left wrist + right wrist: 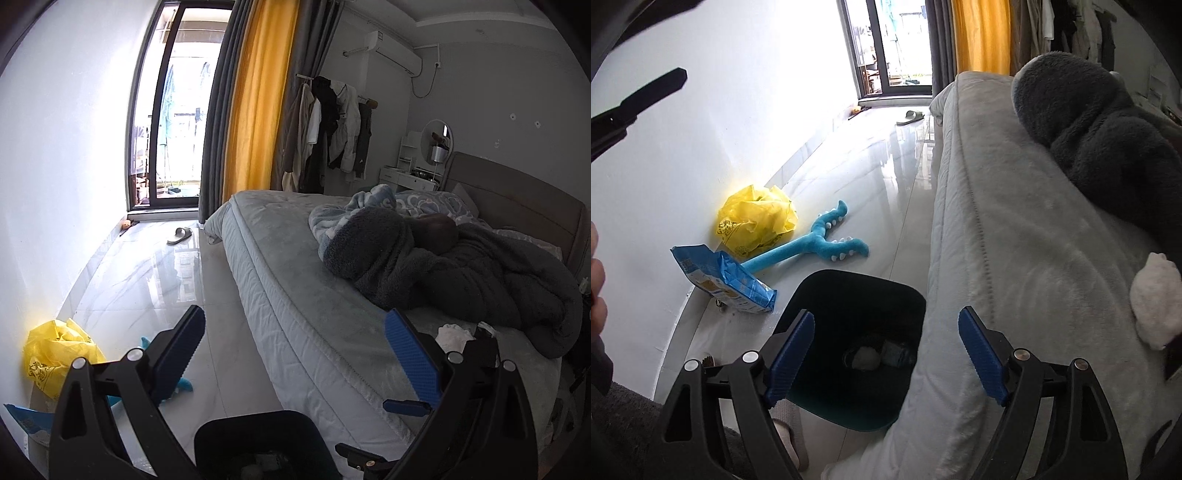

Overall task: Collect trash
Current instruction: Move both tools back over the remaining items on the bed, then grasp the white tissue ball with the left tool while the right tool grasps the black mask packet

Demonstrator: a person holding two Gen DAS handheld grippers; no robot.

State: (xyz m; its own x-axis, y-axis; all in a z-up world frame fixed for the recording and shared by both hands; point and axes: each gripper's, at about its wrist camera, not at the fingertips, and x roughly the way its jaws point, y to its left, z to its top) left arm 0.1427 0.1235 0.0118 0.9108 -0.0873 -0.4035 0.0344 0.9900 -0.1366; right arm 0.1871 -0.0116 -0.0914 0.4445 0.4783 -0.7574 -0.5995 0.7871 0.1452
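Note:
A dark trash bin point(857, 295) stands on the floor against the bed's side, with crumpled trash point(866, 356) at its bottom; its rim also shows in the left wrist view point(258, 421). My right gripper point(886, 350) is open and empty above the bin. My left gripper point(295, 347) is open and empty, over the mattress edge. A crumpled white tissue point(1156, 299) lies on the bed, also in the left wrist view point(454, 336). A yellow plastic bag point(757, 218), a blue packet point(724, 277) and a blue plush toy point(823, 240) lie on the floor by the wall.
The bed point(295, 266) carries a dark fleece blanket point(461, 266). A slipper point(181, 234) lies on the glossy floor near the balcony door point(177, 110). Curtains point(255, 103), hanging clothes point(332, 129) and a dresser point(410, 177) stand beyond the bed.

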